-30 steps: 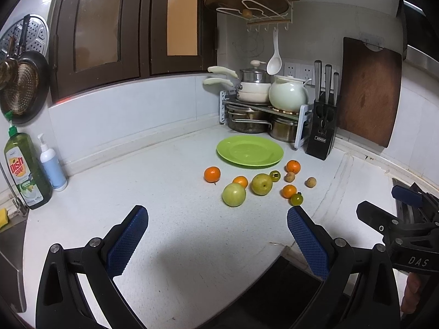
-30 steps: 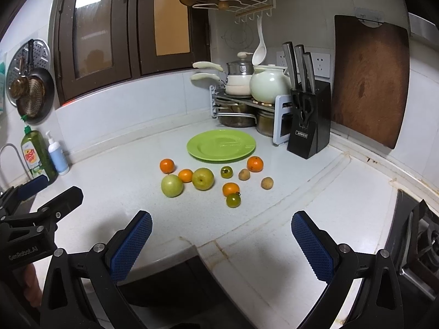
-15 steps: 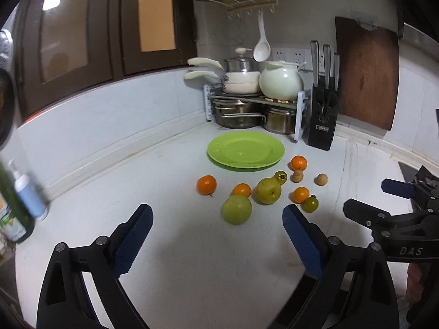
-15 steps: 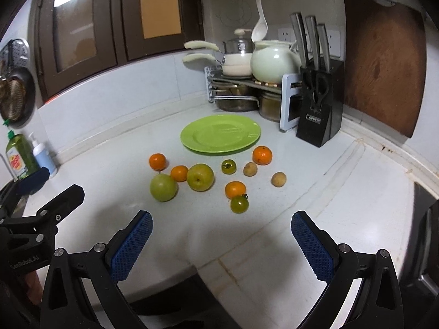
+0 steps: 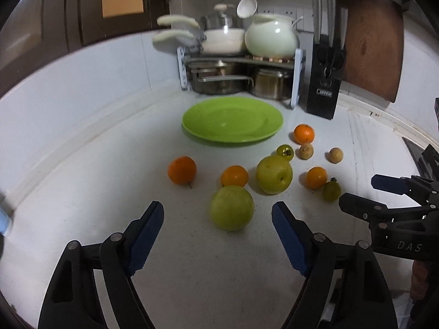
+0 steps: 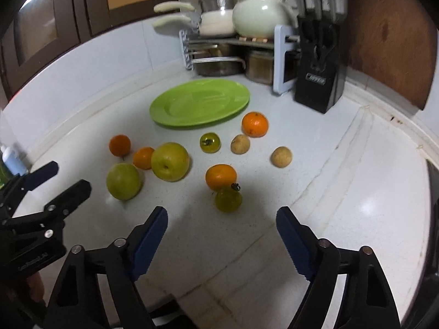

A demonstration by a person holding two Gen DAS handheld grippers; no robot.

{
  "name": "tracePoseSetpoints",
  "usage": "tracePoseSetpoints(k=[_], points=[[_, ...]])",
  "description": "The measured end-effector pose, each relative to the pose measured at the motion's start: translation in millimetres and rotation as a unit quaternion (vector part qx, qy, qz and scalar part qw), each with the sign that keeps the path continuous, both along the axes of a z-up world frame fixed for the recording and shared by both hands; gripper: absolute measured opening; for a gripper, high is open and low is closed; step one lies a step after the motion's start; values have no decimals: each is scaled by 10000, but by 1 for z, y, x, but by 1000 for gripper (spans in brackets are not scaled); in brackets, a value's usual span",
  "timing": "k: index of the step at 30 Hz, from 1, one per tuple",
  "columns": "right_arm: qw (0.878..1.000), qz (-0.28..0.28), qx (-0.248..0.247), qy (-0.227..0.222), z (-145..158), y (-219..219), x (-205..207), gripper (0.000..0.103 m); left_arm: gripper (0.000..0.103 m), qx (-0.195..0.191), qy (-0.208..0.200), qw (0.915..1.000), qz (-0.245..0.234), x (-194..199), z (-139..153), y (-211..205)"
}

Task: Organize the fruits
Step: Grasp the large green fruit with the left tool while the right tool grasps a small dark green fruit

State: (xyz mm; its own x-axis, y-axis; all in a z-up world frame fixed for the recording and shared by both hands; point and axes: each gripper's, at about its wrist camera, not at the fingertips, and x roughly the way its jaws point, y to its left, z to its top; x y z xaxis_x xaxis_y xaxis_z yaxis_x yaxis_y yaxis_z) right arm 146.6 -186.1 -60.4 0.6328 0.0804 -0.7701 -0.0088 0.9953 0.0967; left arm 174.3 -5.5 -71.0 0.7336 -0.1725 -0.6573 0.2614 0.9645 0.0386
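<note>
Several fruits lie loose on the white counter in front of an empty green plate (image 5: 231,122) (image 6: 200,102). My left gripper (image 5: 218,218) hovers just short of a green apple (image 5: 231,207) (image 6: 124,181); its jaws are closing, and the apple sits ahead of the tips, not between the pads. My right gripper (image 6: 222,219) hangs just short of a small green tomato (image 6: 228,199) (image 5: 331,190); its jaws are closing too, with nothing between them. A yellow-green apple (image 5: 273,175) (image 6: 170,161), several oranges and two small brown fruits lie around.
A pot rack (image 5: 241,76) with a white pot and kettle stands behind the plate. A black knife block (image 5: 325,82) and a wooden cutting board (image 5: 370,46) stand at the back right. A stove edge (image 6: 433,192) is at far right.
Both grippers have moved forward and down toward the fruit, which now looks much larger. Both pairs of jaws have narrowed.
</note>
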Motion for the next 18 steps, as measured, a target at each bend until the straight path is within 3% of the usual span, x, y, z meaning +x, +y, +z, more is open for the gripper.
tracePoseSetpoints(k=[18], points=[[9978, 420, 154, 490, -34, -4, 41, 49, 60, -161, 663, 9976, 122, 38, -35, -11]])
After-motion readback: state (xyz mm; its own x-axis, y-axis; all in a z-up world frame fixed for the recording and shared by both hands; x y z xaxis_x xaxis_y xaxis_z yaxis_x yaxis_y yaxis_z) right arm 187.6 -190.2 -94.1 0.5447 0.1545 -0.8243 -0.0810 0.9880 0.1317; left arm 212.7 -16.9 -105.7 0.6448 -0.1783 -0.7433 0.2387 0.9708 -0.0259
